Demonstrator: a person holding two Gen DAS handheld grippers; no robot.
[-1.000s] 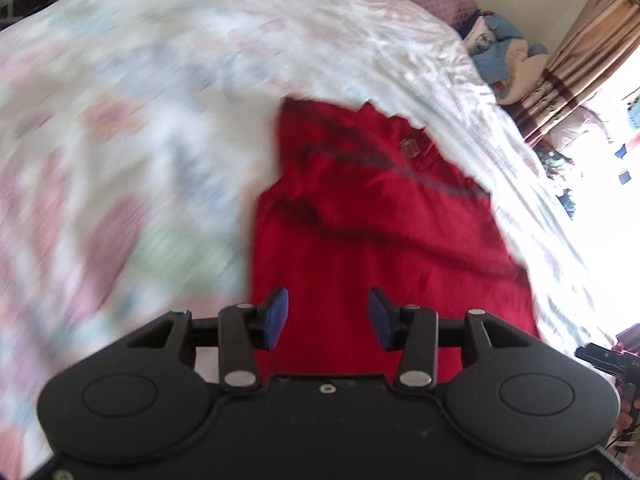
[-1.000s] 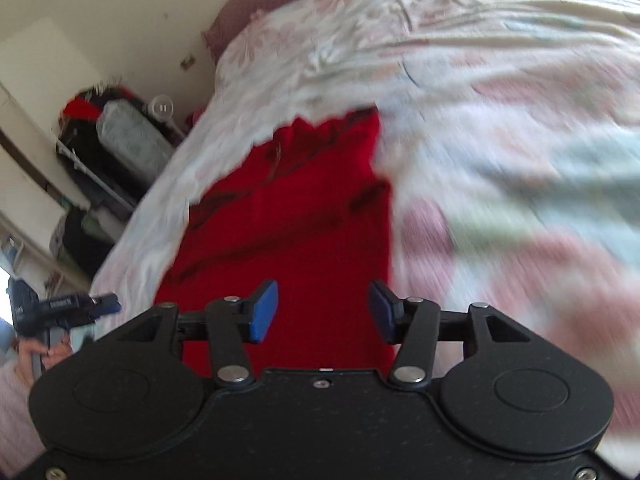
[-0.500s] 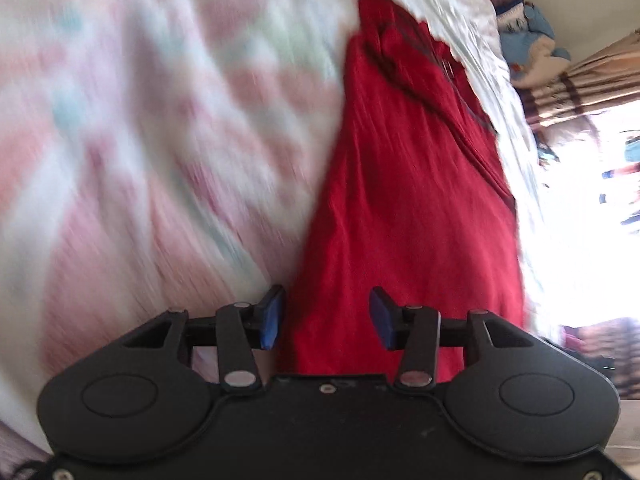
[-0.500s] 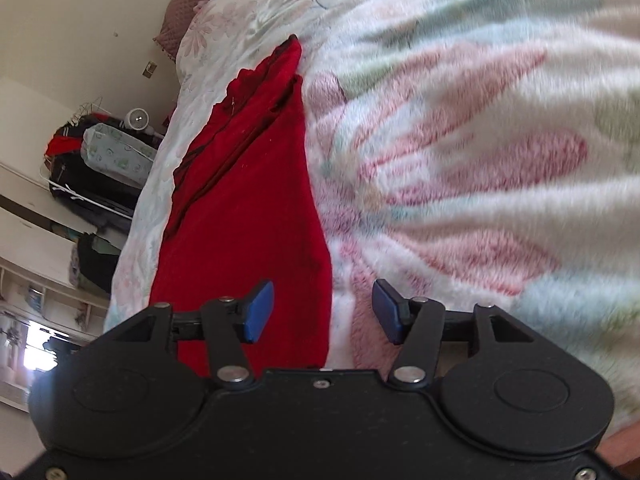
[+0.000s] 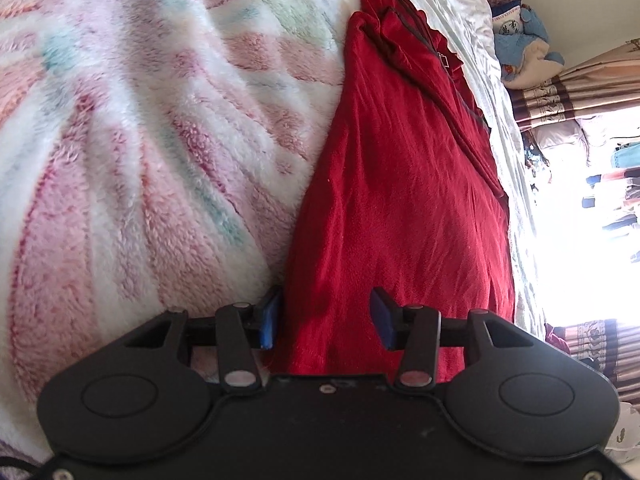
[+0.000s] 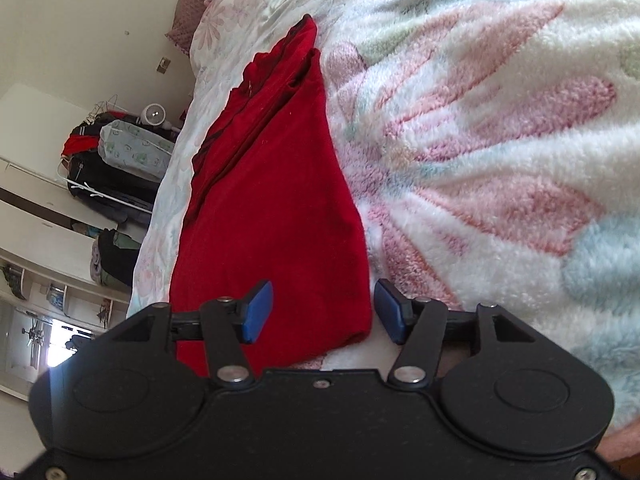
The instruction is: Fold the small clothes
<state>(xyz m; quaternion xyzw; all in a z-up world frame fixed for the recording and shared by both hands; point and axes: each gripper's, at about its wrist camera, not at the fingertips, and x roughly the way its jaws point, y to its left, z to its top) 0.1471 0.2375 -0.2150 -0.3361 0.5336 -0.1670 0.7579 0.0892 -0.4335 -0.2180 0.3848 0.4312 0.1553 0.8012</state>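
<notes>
A red garment [image 5: 400, 184] lies flat on a fluffy pink, white and teal blanket [image 5: 140, 152] on a bed. It also shows in the right wrist view [image 6: 272, 200]. My left gripper [image 5: 325, 318] is open, low over the garment's near left corner, its fingers straddling the left edge. My right gripper [image 6: 322, 311] is open, low over the garment's near right corner, its fingers straddling the right edge. Neither holds cloth.
A floral sheet [image 5: 456, 4] and a stuffed toy [image 5: 520, 40] lie at the bed's head. Curtains [image 5: 560, 96] and a bright window stand beside the bed. Shelves with a pile of clothes [image 6: 116, 152] line the wall on the other side.
Both grippers have dropped from high above the garment to low at its near corners, one on each side. Both stayed open.
</notes>
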